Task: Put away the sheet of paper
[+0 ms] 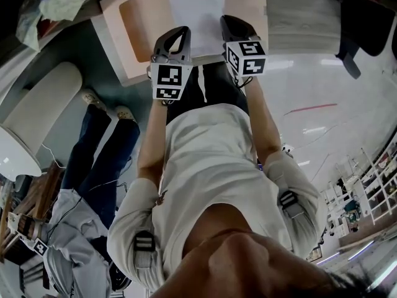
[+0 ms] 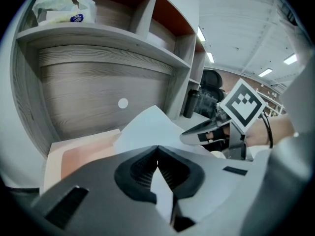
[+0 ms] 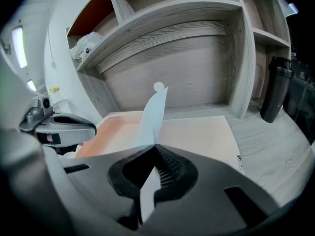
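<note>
The sheet of paper (image 1: 197, 8) hangs between my 2 grippers, over the peach pad (image 1: 133, 23) that lies on the desk (image 3: 275, 141). Its far part lifts loosely toward the shelf (image 3: 162, 18). Whether it touches the pad I cannot tell.

My left gripper (image 2: 157, 150) is clamped on the near edge, pads pressed together with the paper running through them. My right gripper (image 3: 156, 150) pinches that same edge a little way along, jaws closed tight on it. I hold it at 2 points so the thin sheet is spread rather than flopping or creasing.

Both grippers tilt down at the pad, which I judge is where it goes. A black bottle (image 3: 273, 92) stands well off to the right, clear of my path.
</note>
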`<action>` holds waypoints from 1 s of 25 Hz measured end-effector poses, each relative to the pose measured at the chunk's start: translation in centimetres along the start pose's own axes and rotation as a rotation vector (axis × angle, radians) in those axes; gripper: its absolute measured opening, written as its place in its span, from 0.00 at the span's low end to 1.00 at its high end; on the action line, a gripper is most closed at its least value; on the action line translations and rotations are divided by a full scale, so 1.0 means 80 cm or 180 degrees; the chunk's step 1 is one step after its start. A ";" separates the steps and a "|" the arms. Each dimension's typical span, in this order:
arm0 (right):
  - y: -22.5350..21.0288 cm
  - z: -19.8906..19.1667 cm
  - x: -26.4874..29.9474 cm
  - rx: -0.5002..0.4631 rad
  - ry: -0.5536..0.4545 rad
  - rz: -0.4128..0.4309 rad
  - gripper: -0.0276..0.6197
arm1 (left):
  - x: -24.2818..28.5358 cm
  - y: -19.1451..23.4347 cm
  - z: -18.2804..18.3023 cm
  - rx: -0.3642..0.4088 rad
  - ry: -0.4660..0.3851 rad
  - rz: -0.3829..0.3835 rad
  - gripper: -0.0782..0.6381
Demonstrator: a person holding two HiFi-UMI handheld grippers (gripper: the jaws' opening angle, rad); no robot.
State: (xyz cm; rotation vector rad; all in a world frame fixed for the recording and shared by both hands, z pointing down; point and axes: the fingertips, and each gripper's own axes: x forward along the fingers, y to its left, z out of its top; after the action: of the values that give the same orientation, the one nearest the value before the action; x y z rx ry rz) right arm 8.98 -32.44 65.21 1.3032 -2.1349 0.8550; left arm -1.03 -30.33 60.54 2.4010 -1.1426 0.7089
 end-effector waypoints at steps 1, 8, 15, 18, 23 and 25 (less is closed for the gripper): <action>0.002 0.000 0.003 -0.0006 0.0009 0.0011 0.07 | -0.001 0.002 -0.001 -0.0009 0.0001 0.0009 0.13; 0.015 -0.002 0.019 -0.0029 0.0084 0.0071 0.07 | -0.006 0.017 -0.008 -0.0077 0.0022 0.0077 0.13; 0.027 -0.008 0.036 -0.0050 0.0166 0.0128 0.07 | -0.009 0.028 -0.016 -0.0133 0.0047 0.0124 0.13; 0.031 -0.012 0.044 -0.0052 0.0208 0.0144 0.07 | -0.009 0.031 -0.021 -0.0153 0.0053 0.0136 0.13; 0.041 -0.014 0.054 -0.0076 0.0241 0.0171 0.07 | -0.010 0.038 -0.028 -0.0170 0.0069 0.0148 0.13; 0.044 -0.016 0.057 -0.0088 0.0260 0.0183 0.07 | -0.010 0.041 -0.031 -0.0184 0.0079 0.0155 0.13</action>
State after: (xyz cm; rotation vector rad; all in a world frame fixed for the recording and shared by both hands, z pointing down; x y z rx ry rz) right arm 3.94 -33.01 68.33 1.1780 -2.1218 0.8835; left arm -4.72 -30.44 62.46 2.3175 -1.1986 0.7096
